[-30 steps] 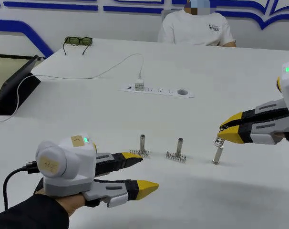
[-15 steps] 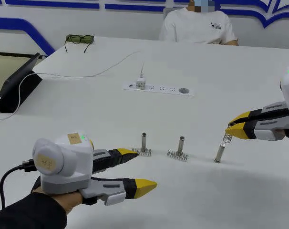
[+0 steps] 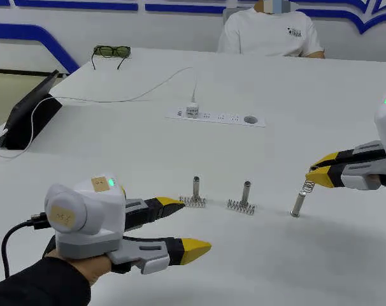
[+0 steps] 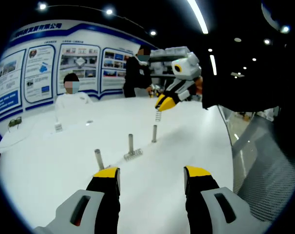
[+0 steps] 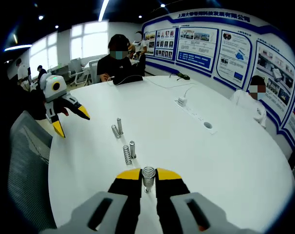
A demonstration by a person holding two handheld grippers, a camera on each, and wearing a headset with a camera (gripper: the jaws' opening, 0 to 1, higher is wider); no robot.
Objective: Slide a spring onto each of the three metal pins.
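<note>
The right tongs (image 3: pixel 314 173) pinched a spring (image 3: pixel 307 186) that hung just over the tilted right pin (image 3: pixel 298 204) on the bench (image 3: pixel 148 146). The left tongs (image 3: pixel 196 224) stood open and empty near the left pin (image 3: pixel 196 185). A second spring (image 3: pixel 192 202) lay at its foot, and a third spring (image 3: pixel 241 206) lay by the middle pin (image 3: pixel 246 190).

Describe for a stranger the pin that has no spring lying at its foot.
On the white table, nearer than the power strip, three metal pins stand in a row. The one meant is the rightmost pin in the head view, below the right gripper and the spring it holds. Loose springs lie beside the left pin and middle pin; it has none.
</note>
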